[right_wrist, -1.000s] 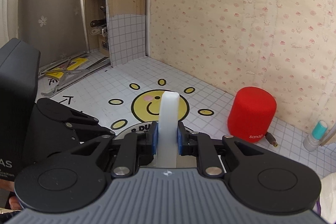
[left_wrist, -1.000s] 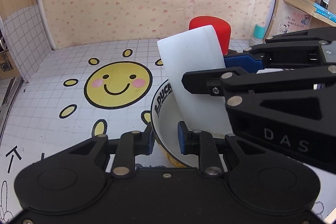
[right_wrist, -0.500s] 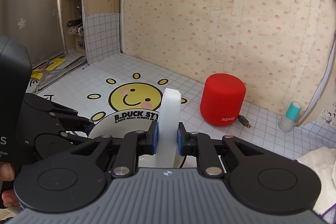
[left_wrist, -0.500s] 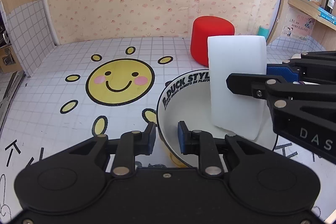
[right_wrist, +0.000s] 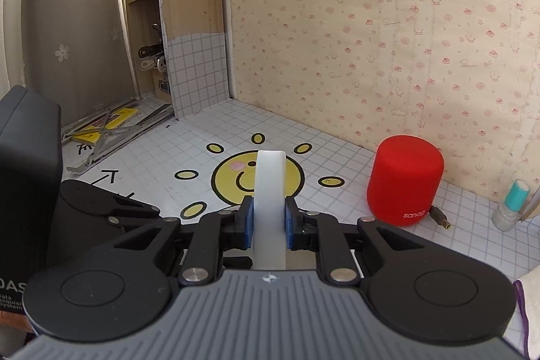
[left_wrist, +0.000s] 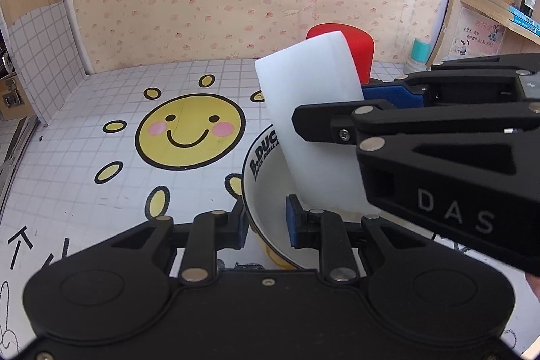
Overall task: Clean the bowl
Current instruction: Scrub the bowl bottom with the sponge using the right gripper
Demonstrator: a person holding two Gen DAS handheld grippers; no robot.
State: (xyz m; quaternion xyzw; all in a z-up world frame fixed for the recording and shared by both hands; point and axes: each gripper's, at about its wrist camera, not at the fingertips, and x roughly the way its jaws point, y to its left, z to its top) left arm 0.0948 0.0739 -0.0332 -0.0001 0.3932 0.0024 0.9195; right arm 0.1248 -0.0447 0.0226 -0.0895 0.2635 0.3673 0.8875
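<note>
Pink-patterned wallpaper is backing a white gridded table (left_wrist: 101, 110) printed with a smiling yellow sun (left_wrist: 190, 132). You are working at the near right edge of that sun, where the bowl (left_wrist: 266, 191) is sitting upright, its mouth facing up and its white rim band with black lettering turned toward the sun.

Your left tongs (left_wrist: 265, 225) are pinching the near wall of the bowl, one blue pad outside the rim and the other inside, so they are standing narrow and clamped on it.

You are holding a white sponge block (left_wrist: 314, 123) in your right tongs (right_wrist: 268, 223), whose blue pads are squeezing its thin sides; the block is bulging slightly above the pads. In the left wrist view its long axis is running from the bowl's inside up and away toward the back wall, leaning left at the top, with its lower end down inside the bowl against the white interior. In the right wrist view the block is seen edge-on, pointing forward and standing over the sun's face.

Behind the block a red cylindrical speaker (right_wrist: 405, 179) is standing upright near the wall, with a cable plug (right_wrist: 440, 220) lying just beside its base. Farther right a small teal-capped bottle (right_wrist: 511, 204) is standing by a wooden shelf unit (left_wrist: 499, 5).
</note>
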